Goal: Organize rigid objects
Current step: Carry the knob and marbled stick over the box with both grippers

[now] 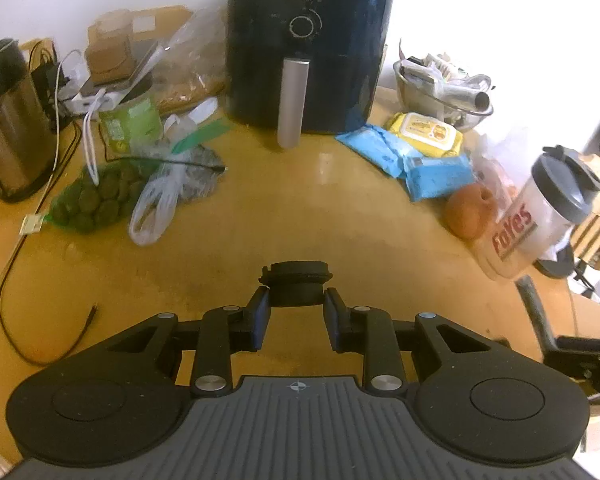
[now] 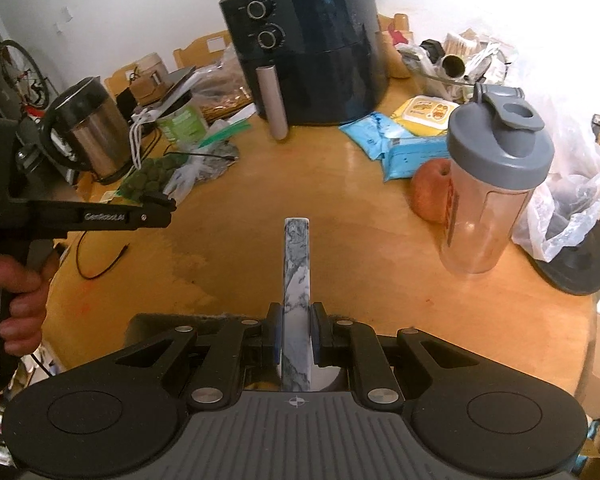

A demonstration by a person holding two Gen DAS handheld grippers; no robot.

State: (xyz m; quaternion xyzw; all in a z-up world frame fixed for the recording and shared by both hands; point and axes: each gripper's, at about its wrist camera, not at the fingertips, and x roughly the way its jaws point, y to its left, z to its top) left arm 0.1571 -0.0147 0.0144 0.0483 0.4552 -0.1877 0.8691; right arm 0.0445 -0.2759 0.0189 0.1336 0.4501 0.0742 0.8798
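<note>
My left gripper [image 1: 296, 312] is shut on a round black cap-like part [image 1: 297, 282], held above the wooden table [image 1: 300, 220]. It also shows from the side in the right wrist view [image 2: 156, 206], held by a hand. My right gripper [image 2: 296, 330] is shut on a flat marble-patterned slab [image 2: 297, 280], seen edge-on and pointing forward over the table. A shaker bottle with a grey lid [image 2: 492, 184] stands at the right, next to an apple [image 2: 430, 190]; the bottle also shows in the left wrist view [image 1: 540, 216].
A black air fryer [image 1: 308, 48] stands at the back. A steel kettle [image 1: 8, 120], cables, a green bag of round items [image 1: 96, 196] and plastic bags lie left. Blue and yellow wipe packs [image 1: 412, 148] and a bowl of clutter [image 1: 444, 88] sit right.
</note>
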